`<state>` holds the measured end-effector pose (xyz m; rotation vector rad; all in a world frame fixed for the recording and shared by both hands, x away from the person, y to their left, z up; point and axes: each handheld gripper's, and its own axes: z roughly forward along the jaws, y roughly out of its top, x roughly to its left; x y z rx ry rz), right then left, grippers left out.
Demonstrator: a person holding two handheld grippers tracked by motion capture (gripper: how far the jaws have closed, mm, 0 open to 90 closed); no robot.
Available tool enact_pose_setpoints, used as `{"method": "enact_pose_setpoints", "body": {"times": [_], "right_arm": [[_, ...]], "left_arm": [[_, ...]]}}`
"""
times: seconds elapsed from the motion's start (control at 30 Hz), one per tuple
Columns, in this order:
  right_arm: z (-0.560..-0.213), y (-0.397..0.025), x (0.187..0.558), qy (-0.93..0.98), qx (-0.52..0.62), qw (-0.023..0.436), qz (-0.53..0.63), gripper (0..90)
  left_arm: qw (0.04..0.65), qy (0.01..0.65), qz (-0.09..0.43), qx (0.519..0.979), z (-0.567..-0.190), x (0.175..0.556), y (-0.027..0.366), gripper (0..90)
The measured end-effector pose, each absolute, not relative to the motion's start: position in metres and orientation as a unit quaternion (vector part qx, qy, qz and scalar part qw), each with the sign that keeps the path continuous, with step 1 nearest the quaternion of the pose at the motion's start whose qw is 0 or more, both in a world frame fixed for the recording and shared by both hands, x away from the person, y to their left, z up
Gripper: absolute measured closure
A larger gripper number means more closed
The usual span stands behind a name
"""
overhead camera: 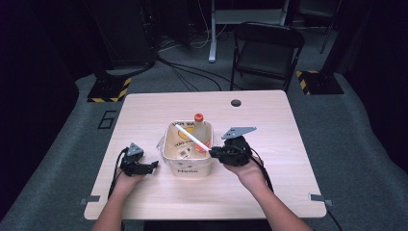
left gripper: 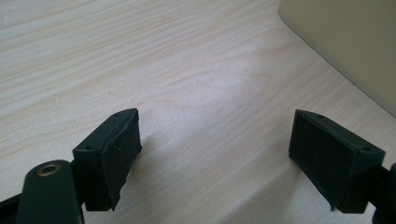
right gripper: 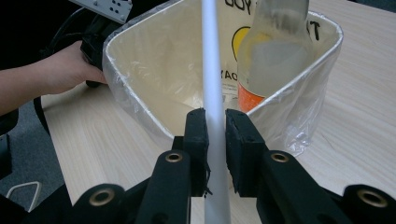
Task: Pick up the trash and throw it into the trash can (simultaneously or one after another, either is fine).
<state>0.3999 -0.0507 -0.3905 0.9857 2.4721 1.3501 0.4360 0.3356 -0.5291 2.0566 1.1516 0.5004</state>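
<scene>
Right gripper view has the right gripper clamped on a white tube, which runs up from between the jaws over the rim of the plastic-lined bin, beside a bottle standing inside. High view puts the left gripper, jaws wide and holding nothing, on the table just beside that bin

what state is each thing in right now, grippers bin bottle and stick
left gripper: open, empty, low over the table
right gripper: shut on the white stick
white stick: held, slanting over the bin
bin: upright, lined with clear plastic
bottle: inside the bin, orange cap on
</scene>
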Motion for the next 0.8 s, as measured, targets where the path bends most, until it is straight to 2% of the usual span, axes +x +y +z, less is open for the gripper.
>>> {"method": "enact_pose_setpoints", "body": {"times": [0.57,0.7,0.8], "right_arm": [[-0.39,-0.039,0.402,0.821,0.335,0.098,0.453,78.0],[-0.389,-0.035,0.403,0.818,0.335,0.101,0.457,72.3],[-0.388,-0.032,0.404,0.812,0.333,0.1,0.468,62.6]], "left_arm": [[0.358,0.446,0.194,0.797,-0.529,0.436,0.336,16.6],[0.358,0.446,0.194,0.797,-0.529,0.436,0.336,16.6],[0.358,0.446,0.194,0.797,-0.529,0.436,0.336,16.6]]}}
